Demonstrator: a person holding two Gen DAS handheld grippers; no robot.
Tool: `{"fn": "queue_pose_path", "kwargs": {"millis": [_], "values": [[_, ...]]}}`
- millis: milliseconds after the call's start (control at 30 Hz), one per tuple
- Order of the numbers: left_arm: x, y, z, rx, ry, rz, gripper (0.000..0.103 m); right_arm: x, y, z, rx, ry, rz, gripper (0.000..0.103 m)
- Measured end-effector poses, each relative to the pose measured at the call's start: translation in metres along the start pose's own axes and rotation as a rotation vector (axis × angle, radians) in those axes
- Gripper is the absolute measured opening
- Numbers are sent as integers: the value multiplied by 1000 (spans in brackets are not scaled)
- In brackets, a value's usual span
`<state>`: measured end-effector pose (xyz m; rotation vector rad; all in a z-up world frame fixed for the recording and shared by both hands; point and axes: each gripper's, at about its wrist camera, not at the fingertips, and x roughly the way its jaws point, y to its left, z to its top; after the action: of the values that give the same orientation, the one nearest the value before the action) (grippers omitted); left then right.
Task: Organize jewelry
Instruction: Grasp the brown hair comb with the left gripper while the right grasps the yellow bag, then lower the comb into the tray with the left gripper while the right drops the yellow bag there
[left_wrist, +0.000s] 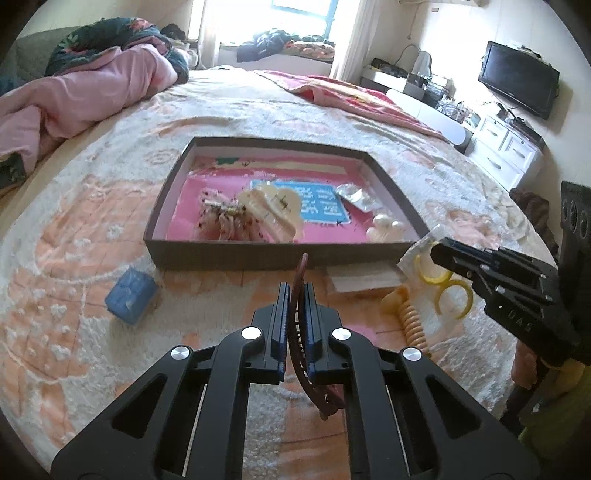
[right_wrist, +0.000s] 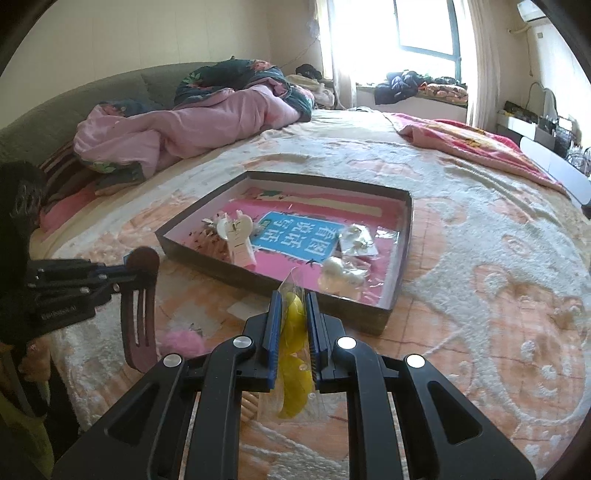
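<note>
A dark brown hair comb (left_wrist: 301, 266) stands on edge between the pads of my left gripper (left_wrist: 295, 286), which is shut on it. The right wrist view shows the same comb (right_wrist: 138, 317) hanging prongs down from the left gripper (right_wrist: 127, 275). My right gripper (right_wrist: 293, 299) is shut on a clear bag of yellow rings (right_wrist: 293, 325), also seen held up at the right gripper (left_wrist: 437, 254) as the bag (left_wrist: 452, 291). Ahead lies a shallow dark box (left_wrist: 229, 254) with a pink floor. It holds a cream claw clip (left_wrist: 273, 206), pearl pieces (left_wrist: 384, 225) and a foil packet (left_wrist: 354, 195).
Everything rests on a bed with a peach and white blanket. A blue case (left_wrist: 130, 295) lies left of the box, a cream spiral hair tie (left_wrist: 410, 317) near its right corner, and a pink fluffy item (right_wrist: 183, 341) near the front. A pink quilt (right_wrist: 177, 129) is heaped behind.
</note>
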<state>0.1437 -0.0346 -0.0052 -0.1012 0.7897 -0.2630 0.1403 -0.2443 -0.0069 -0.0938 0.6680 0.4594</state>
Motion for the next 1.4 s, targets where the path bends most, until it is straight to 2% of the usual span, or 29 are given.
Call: {"fn": "queue_pose_path", "kwargs": {"millis": [667,1100,1400], "values": [[-1,3,47,22,-72,-31,3,-4,-14,25,8,-30,-45,13],[22,13,85,12,-90,-31,3,22,-29,49,30,-40,-45,13],[45,24,104,-12,-92,7,3,48,-34,75,26,-50,-39,13]]}}
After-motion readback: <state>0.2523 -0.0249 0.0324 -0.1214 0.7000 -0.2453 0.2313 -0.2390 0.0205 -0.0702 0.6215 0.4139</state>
